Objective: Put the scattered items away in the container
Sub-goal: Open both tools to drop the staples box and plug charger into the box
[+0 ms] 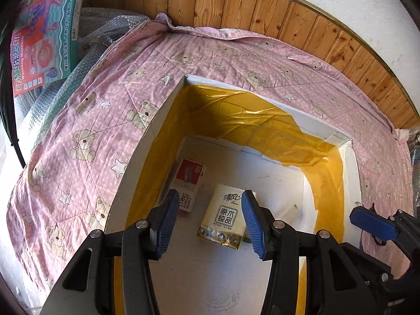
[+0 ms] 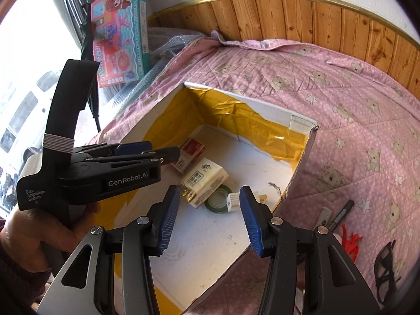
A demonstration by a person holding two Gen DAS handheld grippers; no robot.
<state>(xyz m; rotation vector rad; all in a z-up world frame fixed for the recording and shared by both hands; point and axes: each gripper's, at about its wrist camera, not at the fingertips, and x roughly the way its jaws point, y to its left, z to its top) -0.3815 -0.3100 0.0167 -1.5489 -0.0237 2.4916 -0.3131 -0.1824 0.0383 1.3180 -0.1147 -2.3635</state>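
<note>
An open white cardboard box (image 2: 252,103), lined with yellow tape, sits on the pink bear quilt (image 2: 341,99). On its floor lie a red-and-white staples box (image 1: 187,183), a cream tissue pack (image 1: 223,215), a green tape roll (image 2: 218,201) and a white plug (image 2: 234,202). My left gripper (image 1: 210,194) hangs open above the tissue pack, holding nothing. My right gripper (image 2: 209,189) is open and empty over the box's near side. On the quilt to the right of the box lie a black pen (image 2: 341,214), a small white item (image 2: 324,214), a red item (image 2: 350,241) and black glasses (image 2: 384,265).
A colourful toy carton (image 2: 120,34) and bubble wrap (image 1: 86,52) stand at the quilt's far left corner. Wood panelling (image 1: 262,8) runs behind the quilt. A hand (image 2: 39,236) holds the left gripper's body at the box's left wall.
</note>
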